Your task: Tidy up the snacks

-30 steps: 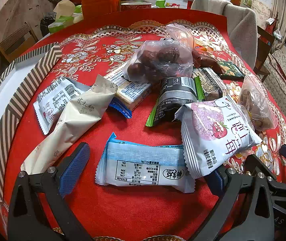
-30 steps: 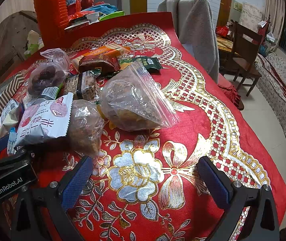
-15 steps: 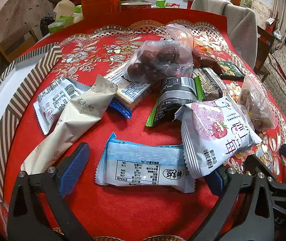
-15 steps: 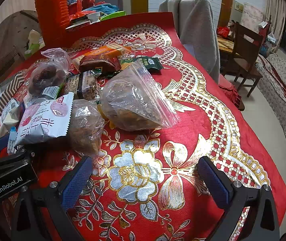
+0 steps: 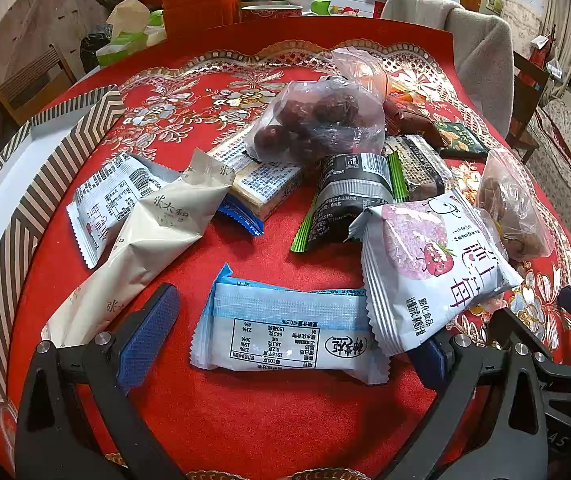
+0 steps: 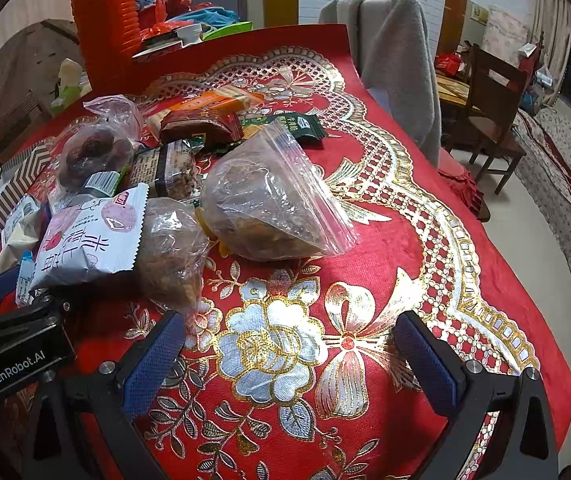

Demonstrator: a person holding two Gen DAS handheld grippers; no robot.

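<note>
Snacks lie in a loose pile on the red tablecloth. My left gripper (image 5: 285, 340) is open, its fingers either side of a white-and-blue packet (image 5: 289, 336) lying flat. A white-and-pink strawberry packet (image 5: 433, 268) overlaps that packet's right end and lies over my right finger. A cream packet (image 5: 145, 240) lies to the left. A clear bag of red dates (image 5: 317, 124) sits behind. My right gripper (image 6: 289, 360) is open and empty over bare cloth, with a zip bag of brown snacks (image 6: 269, 204) and a smaller clear bag (image 6: 173, 252) beyond it.
A striped-rim white tray (image 5: 1, 208) lies at the left table edge. A tall red stack (image 6: 103, 20) and clutter stand at the back. A chair draped with a grey cloth (image 6: 393, 56) stands at the far right edge. The left gripper body (image 6: 13, 348) shows beside my right gripper.
</note>
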